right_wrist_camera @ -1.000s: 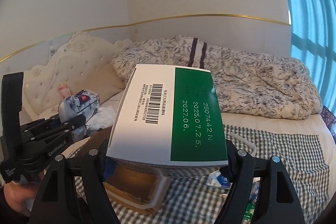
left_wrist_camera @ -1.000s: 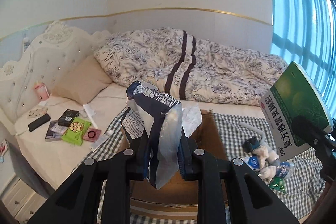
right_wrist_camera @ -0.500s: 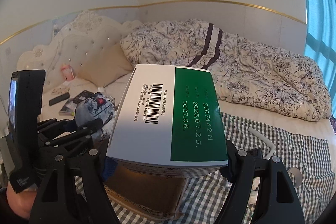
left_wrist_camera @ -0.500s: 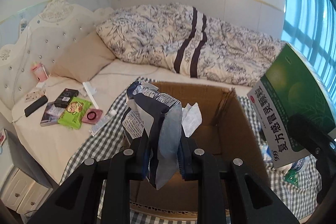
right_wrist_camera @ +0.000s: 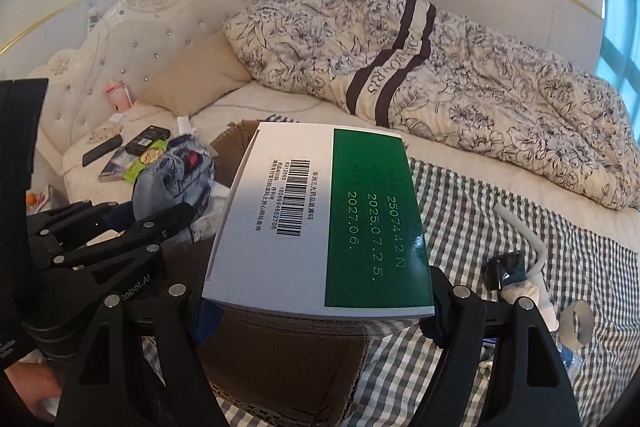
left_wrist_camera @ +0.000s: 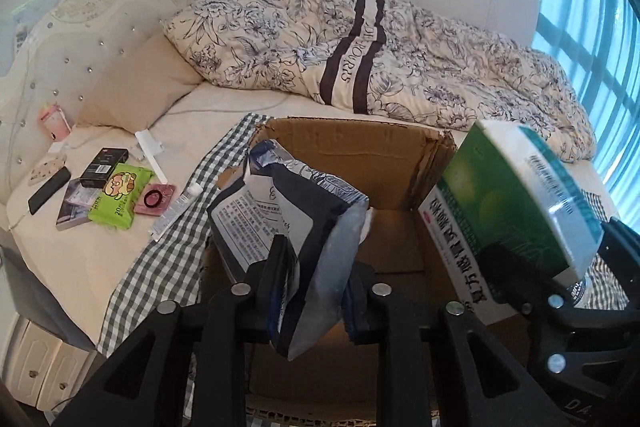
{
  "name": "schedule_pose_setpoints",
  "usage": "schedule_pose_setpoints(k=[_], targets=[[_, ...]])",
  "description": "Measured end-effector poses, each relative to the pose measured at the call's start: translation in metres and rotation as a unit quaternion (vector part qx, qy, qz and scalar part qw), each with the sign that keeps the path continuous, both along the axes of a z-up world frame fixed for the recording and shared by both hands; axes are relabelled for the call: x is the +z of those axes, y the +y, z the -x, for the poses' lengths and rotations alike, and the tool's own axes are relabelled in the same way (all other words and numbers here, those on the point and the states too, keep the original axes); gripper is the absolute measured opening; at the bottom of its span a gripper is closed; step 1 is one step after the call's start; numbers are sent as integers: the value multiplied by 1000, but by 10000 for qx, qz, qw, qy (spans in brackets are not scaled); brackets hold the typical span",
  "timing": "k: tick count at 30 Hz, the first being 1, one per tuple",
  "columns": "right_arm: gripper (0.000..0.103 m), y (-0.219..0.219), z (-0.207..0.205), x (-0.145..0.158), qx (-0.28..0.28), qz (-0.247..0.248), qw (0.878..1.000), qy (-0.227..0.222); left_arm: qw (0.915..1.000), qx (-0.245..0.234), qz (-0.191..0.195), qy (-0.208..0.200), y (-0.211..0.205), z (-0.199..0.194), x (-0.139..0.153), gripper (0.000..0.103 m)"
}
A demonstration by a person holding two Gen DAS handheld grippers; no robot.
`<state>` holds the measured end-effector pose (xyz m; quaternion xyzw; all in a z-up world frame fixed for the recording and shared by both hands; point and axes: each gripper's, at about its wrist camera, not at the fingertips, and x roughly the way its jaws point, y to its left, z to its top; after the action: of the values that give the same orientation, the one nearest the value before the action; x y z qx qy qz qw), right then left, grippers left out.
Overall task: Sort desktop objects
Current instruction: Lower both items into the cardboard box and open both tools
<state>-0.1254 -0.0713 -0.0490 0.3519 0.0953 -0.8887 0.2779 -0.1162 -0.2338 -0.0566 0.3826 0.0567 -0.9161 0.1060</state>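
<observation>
Two tools over cardboard box [left_wrist_camera: 360, 163], left tool [left_wrist_camera: 312, 291] clamping upright crumpled bag [left_wrist_camera: 304, 211], right tool [right_wrist_camera: 316, 311] gripping medicine box [right_wrist_camera: 320, 223] lengthwise, seemingly level.

We count: one cardboard box [left_wrist_camera: 352, 155], one foil bag [left_wrist_camera: 296, 223], one green medicine box [right_wrist_camera: 320, 223], two grippers, one pillow [left_wrist_camera: 136, 87].

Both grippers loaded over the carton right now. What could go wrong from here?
1. The green medicine box and the foil bag sit close together above the cardboard box; the right gripper and left gripper may collide if both descend.
2. The bag is pinched only near its lower part and flops above the fingers, so it could catch on the box's rim.
3. The medicine box is tilted near the right wall; released there, it might land on the edge.
</observation>
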Motion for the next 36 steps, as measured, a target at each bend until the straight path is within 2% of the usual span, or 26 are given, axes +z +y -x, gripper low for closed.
schedule_pose_setpoints(k=[2,4,6,12,19,25,36], targets=[[76,0,1,0,-1,-10,10000,-8,10000,3,-4,7,0,0,1,44],[76,0,3,0,-15,12,10000,-6,10000,90,4,33,-2,0,1,58],[76,-2,5,2,-21,22,10000,-1,9998,111,-52,130,-4,-2,5,62],[77,-7,9,3,2,48,10000,-62,9991,310,103,276,-11,-5,15,73],[79,-10,7,5,-41,34,10000,13,9986,376,36,367,-20,-7,21,76],[84,3,4,17,-159,181,9994,235,9985,333,22,430,-14,-6,27,76],[84,59,2,51,-627,391,9948,697,9974,134,12,713,11,-7,52,77]])
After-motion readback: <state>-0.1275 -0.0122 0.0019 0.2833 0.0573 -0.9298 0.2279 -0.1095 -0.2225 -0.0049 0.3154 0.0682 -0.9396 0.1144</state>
